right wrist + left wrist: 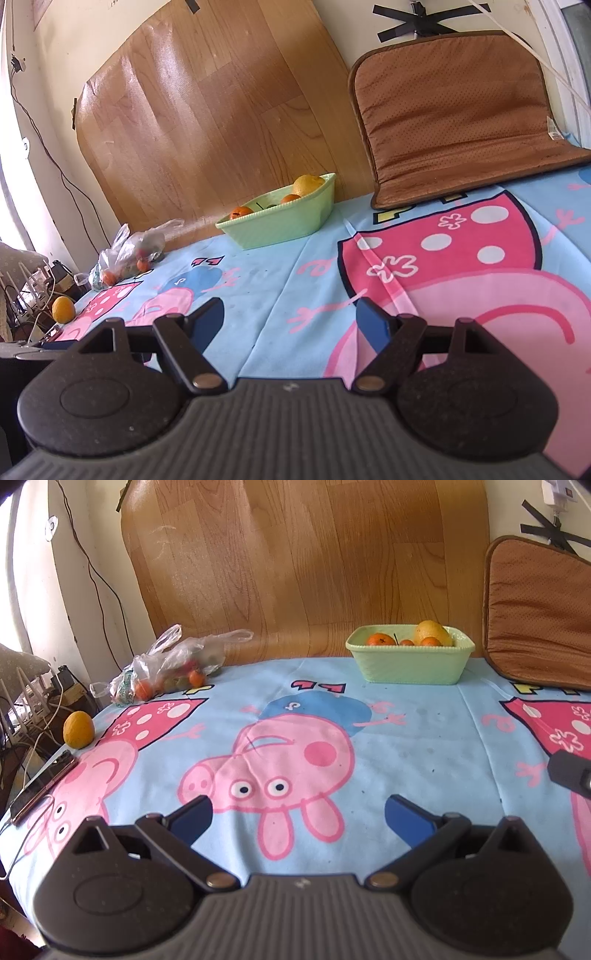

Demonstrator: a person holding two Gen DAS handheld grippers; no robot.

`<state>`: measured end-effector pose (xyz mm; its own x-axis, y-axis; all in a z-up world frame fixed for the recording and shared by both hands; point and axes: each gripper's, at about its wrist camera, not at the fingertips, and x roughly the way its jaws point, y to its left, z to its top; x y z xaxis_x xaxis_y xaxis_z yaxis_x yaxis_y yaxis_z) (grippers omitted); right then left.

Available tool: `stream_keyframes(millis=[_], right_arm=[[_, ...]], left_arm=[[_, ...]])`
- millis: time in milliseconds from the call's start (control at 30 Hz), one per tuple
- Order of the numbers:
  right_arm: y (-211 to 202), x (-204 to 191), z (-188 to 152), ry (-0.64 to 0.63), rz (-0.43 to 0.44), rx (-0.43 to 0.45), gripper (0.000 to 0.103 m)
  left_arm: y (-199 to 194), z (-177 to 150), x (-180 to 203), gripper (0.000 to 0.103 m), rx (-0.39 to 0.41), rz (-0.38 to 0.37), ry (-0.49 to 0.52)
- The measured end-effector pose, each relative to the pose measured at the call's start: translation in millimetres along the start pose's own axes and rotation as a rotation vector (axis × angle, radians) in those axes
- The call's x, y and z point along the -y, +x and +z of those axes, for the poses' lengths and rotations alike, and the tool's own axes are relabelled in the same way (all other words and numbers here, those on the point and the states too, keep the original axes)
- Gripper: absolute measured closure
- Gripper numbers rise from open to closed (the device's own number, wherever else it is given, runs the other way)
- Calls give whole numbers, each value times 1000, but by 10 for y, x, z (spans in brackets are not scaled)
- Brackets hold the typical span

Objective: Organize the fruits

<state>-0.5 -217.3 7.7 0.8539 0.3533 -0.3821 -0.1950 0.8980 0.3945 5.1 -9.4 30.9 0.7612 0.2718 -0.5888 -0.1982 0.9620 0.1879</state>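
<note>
A pale green basket [408,664] [280,225] stands at the back of the table and holds a large yellow fruit [432,631] [308,183] and some small oranges [380,639] [241,212]. A clear plastic bag [173,664] [127,254] with small orange and green fruits lies at the back left. One loose yellow-orange fruit [78,729] [63,309] sits near the left edge. My left gripper [298,814] hovers open over the cartoon cloth, nothing between its blue pads. My right gripper [291,325] is open too, low over the cloth.
A phone [42,786] lies at the table's left edge, with cables and clutter beyond it. A brown cushion [539,609] [461,122] leans on the wall at the back right. A wood-pattern sheet [303,565] covers the wall behind.
</note>
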Motion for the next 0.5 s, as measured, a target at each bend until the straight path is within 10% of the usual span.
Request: stream_keyframes(millis=[500], right_arm=[[-5,-41,-13,-29,-7,17,23]], left_arm=[[7,-40,-67,0,-8,-7,-17]])
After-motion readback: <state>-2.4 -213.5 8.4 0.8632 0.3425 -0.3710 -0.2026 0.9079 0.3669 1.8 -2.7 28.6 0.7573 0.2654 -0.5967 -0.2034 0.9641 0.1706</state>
